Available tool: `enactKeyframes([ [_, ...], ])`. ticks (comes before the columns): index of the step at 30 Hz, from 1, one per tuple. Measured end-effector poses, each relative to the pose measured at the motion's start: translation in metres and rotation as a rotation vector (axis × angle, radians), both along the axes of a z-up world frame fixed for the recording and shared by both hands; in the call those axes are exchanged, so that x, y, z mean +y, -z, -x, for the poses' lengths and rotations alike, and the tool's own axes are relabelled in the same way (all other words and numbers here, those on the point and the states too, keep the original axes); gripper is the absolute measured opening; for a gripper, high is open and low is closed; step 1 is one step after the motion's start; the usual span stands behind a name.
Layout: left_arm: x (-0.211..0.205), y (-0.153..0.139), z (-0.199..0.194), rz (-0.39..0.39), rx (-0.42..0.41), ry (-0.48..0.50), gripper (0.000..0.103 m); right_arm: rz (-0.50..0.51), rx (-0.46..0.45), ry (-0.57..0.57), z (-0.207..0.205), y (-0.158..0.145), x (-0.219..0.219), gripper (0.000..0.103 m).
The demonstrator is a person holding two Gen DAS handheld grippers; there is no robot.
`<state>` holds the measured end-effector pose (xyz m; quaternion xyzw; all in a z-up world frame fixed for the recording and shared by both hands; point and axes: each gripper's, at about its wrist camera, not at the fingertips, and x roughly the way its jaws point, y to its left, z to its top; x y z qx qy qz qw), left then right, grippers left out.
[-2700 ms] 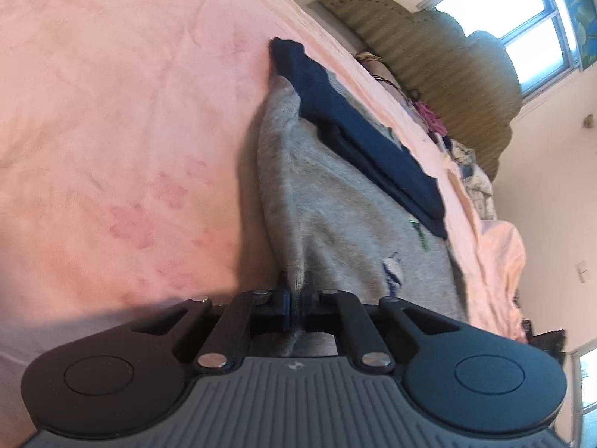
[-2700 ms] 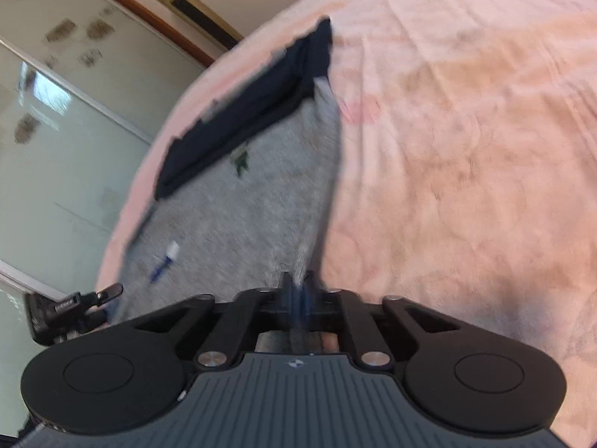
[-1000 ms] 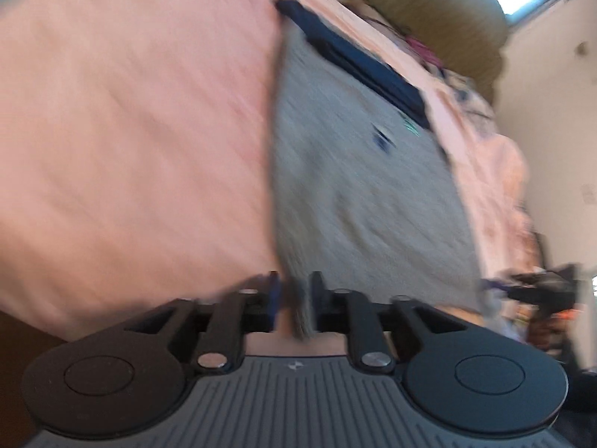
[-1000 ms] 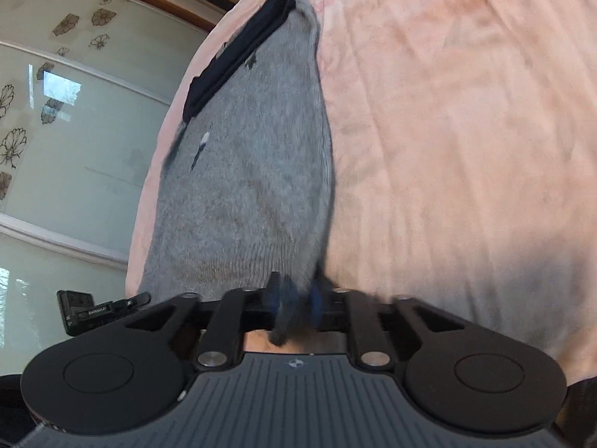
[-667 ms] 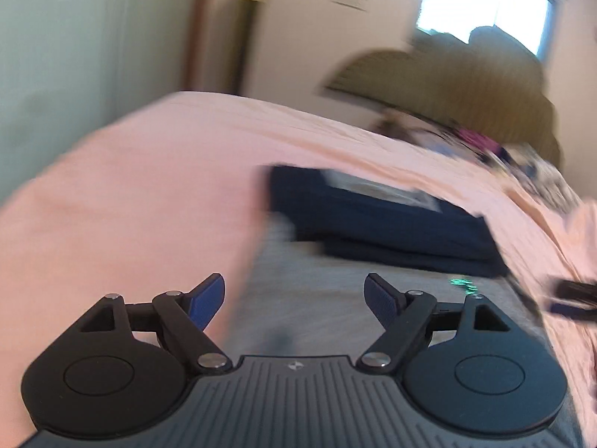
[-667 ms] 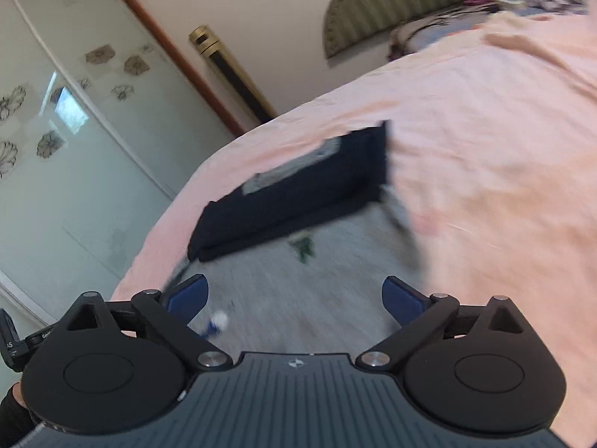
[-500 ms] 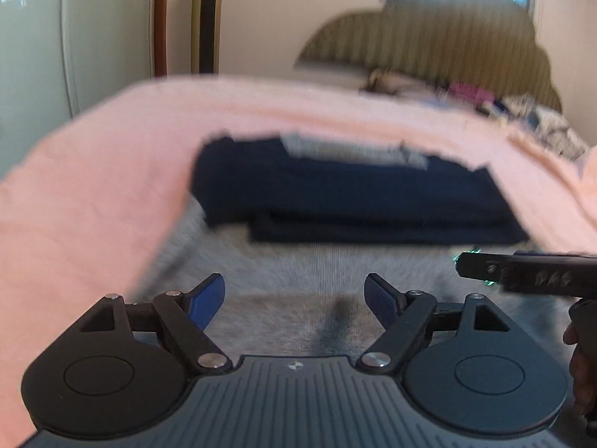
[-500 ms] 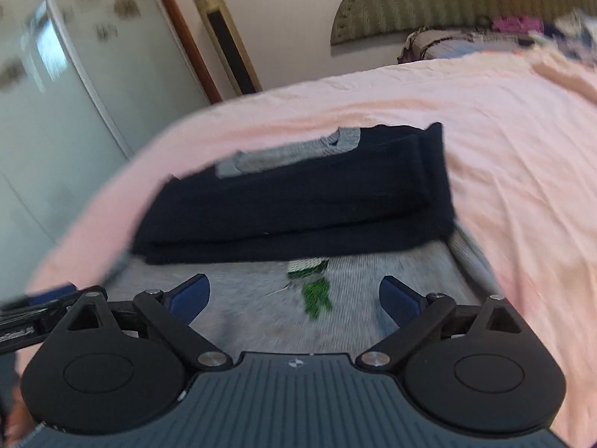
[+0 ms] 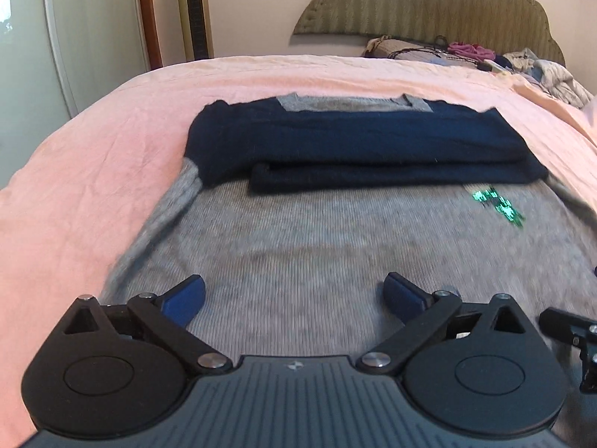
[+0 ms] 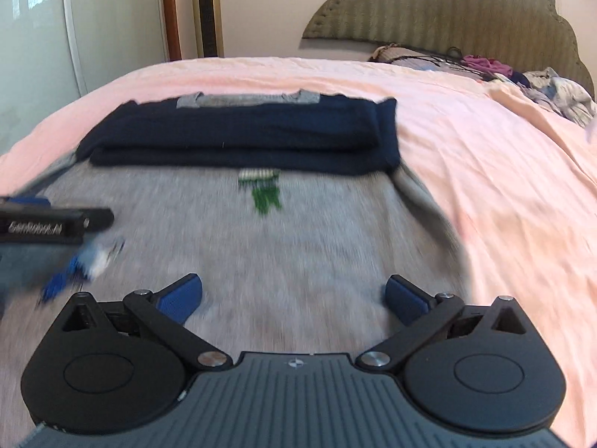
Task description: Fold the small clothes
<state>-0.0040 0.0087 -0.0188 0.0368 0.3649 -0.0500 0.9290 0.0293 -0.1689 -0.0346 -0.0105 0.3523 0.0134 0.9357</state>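
Observation:
A small grey knit sweater [image 9: 317, 246] lies flat on the pink bedsheet [image 9: 93, 171], with its dark navy sleeves [image 9: 354, 142] folded across the chest near the collar. It also shows in the right wrist view [image 10: 261, 246], with the navy sleeves [image 10: 242, 138] and a small green motif [image 10: 265, 196]. My left gripper [image 9: 294, 295] is open and empty, just above the sweater's lower part. My right gripper [image 10: 293, 295] is open and empty over the same hem area. The left gripper's body [image 10: 48, 224] shows at the left edge of the right wrist view.
A padded olive headboard [image 9: 429, 3] stands at the far end, with a pile of other clothes [image 9: 522, 63] at the far right of the bed. A wardrobe door [image 9: 37, 37] and a gold tower fan [image 9: 194, 11] stand at the left.
Both grippers held the sweater's side edges pinched, then let go and opened. Both have swung round to face the sweater from its hem, which now lies flat.

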Motion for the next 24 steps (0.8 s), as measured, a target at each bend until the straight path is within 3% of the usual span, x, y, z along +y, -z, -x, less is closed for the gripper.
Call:
enactKeyframes([
  [24,0.023,-0.002,0.069,0.011,0.03,0.018,0.103,0.006,-0.021,0.016,0.015,0.002,0.002,0.103],
])
